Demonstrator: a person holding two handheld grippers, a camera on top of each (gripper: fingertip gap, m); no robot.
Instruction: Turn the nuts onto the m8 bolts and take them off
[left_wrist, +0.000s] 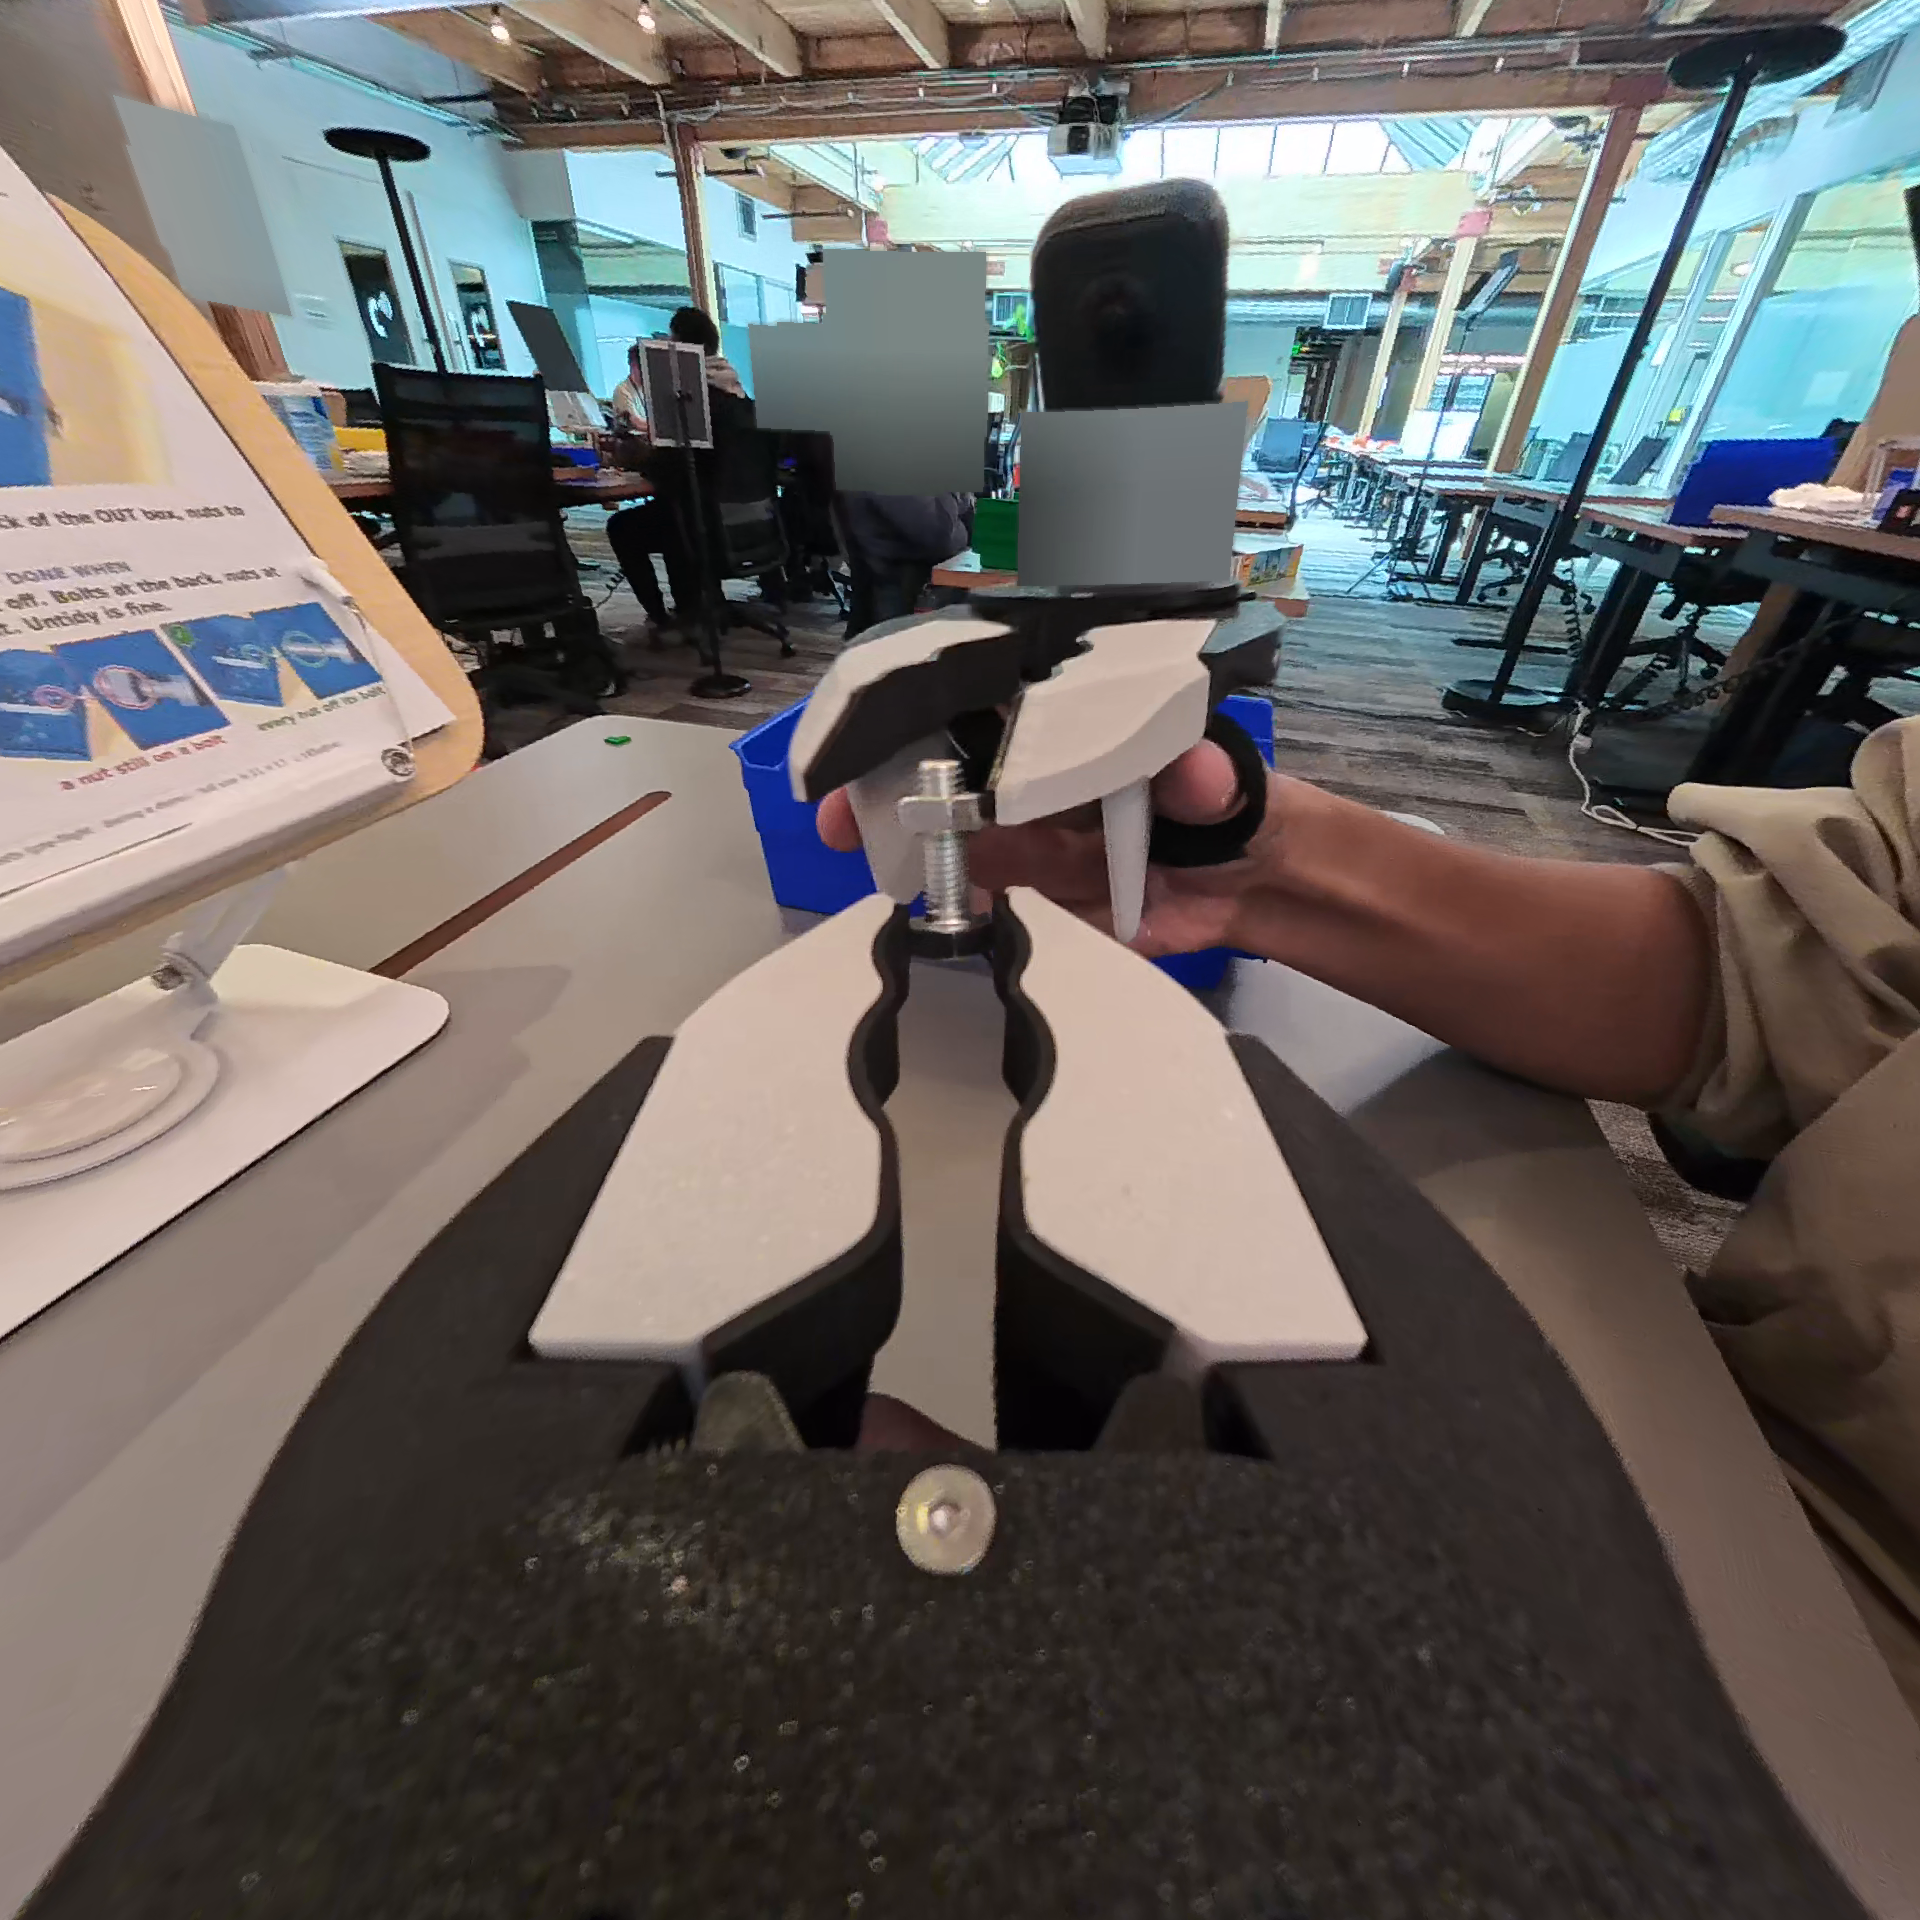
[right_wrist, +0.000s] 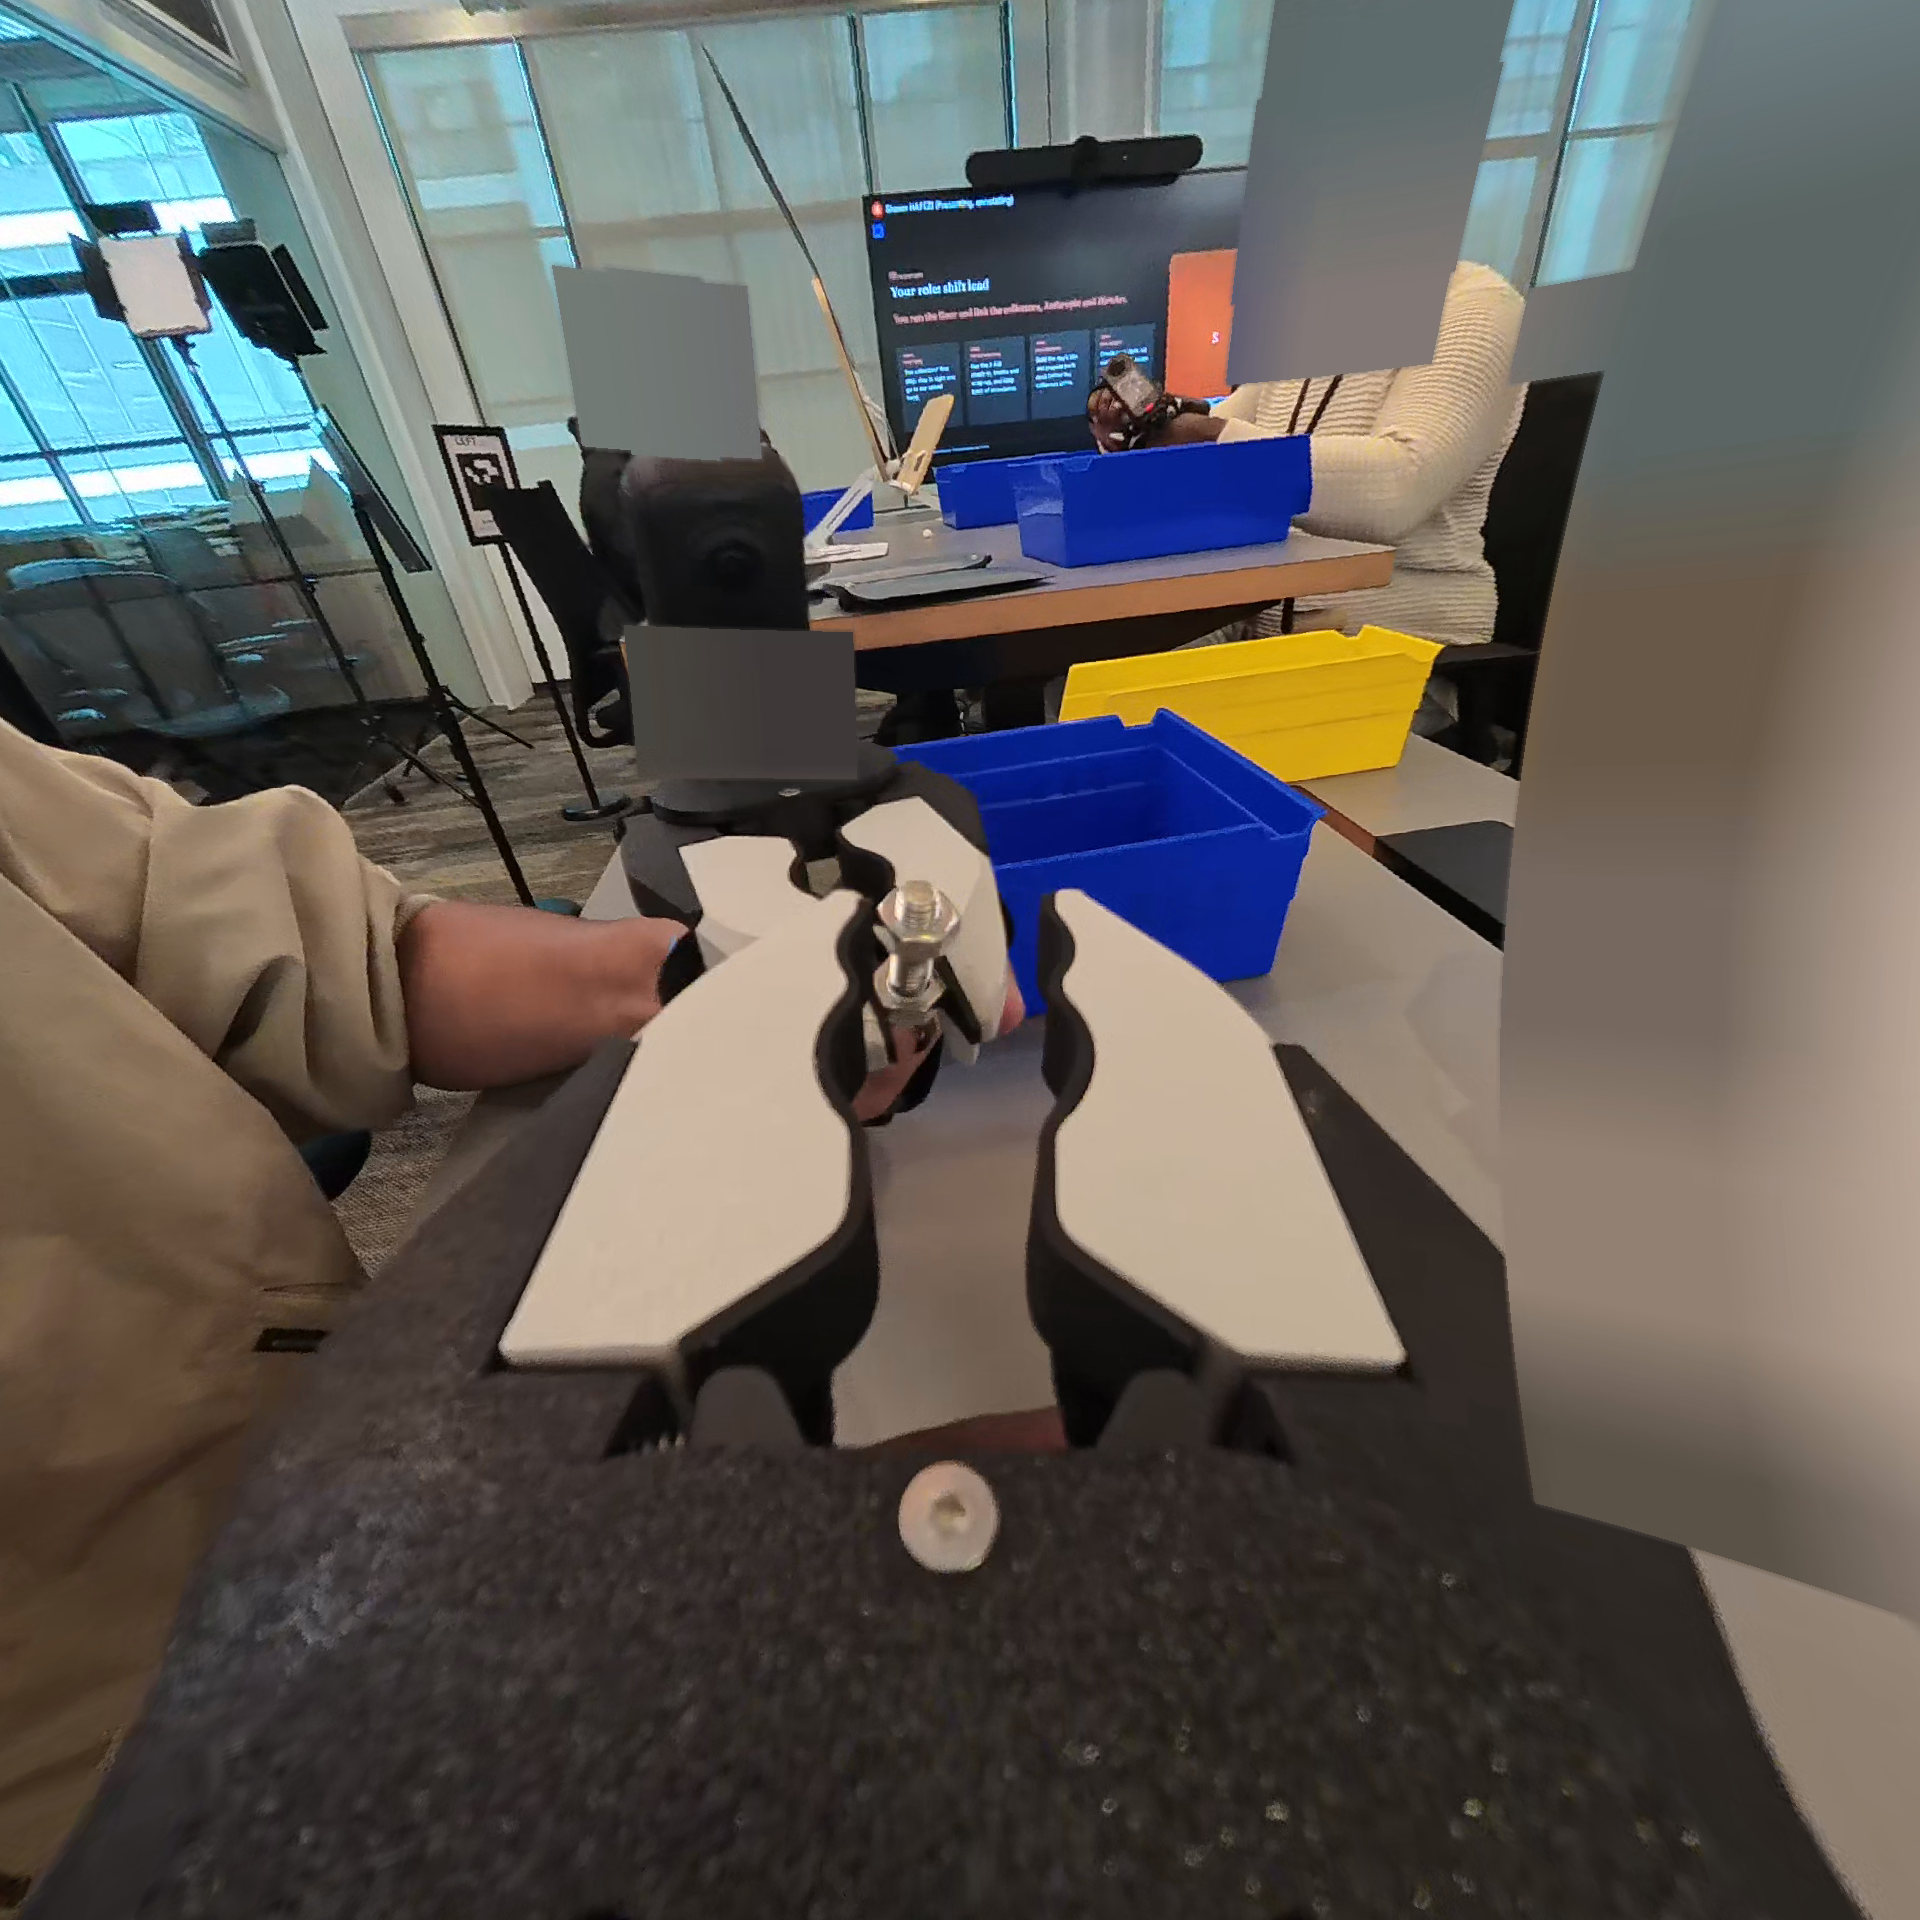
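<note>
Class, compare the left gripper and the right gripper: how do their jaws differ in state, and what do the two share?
The left gripper's jaws are shut on the head of the bolt; the right gripper's jaws stand wide apart and grip nothing. The left gripper carries the bolt, while the right gripper merely straddles the nut on its thread. Both are built alike, white over black.

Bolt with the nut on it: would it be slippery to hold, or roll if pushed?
Likely stiff and heavy for its size: the bolt and nut look like shiny metal. Probably slippery, since the left gripper pinches only its head end. Laid on the table, it might roll, though the hexagonal nut should check it.
</note>
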